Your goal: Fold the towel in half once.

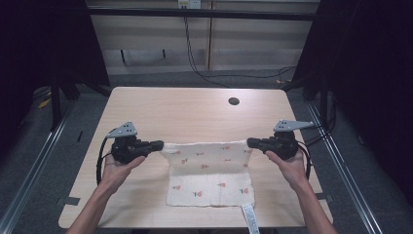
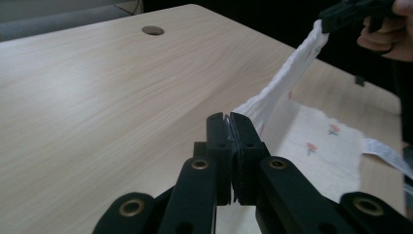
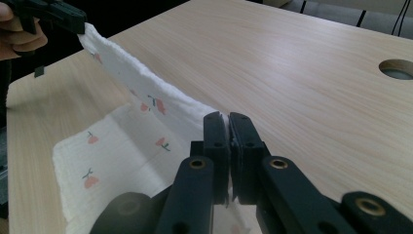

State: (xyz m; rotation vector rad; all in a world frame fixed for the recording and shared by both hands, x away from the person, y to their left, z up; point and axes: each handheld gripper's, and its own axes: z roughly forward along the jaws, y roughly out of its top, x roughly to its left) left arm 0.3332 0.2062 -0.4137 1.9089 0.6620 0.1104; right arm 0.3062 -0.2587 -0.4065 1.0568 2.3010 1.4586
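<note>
Near edge of the bench (image 1: 146,204): a white label strip (image 1: 248,218) is seen trailing from the cloth's front hem toward the person. Two forearms enter from below.

The cloth (image 1: 209,187), cream with small orange flower prints, is laid with its front half flat on the bench near the front edge. Its rear half is lifted off the wood and stretched taut between the two grippers, so a fold line is formed across the middle.

Left gripper (image 1: 158,145): jaws closed on the cloth's rear left corner. In the left gripper view the cloth edge (image 2: 272,92) is seen pinched between the pads and running up and away to the right gripper (image 2: 336,19), held in a hand (image 2: 384,36).

Right gripper (image 1: 252,143): jaws closed on the rear right corner. In the right gripper view the raised hem (image 3: 146,92) is seen leading off to the left gripper (image 3: 68,19), with the flat part of the cloth below it.

A grey plate is carried on top of each gripper, and a cable is looped from each.

Beyond the cloth, bare wood. A round hole (image 1: 234,101) is set in the bench near its far edge, right of centre. Cables (image 1: 195,63) are seen hanging against the wall behind.
</note>
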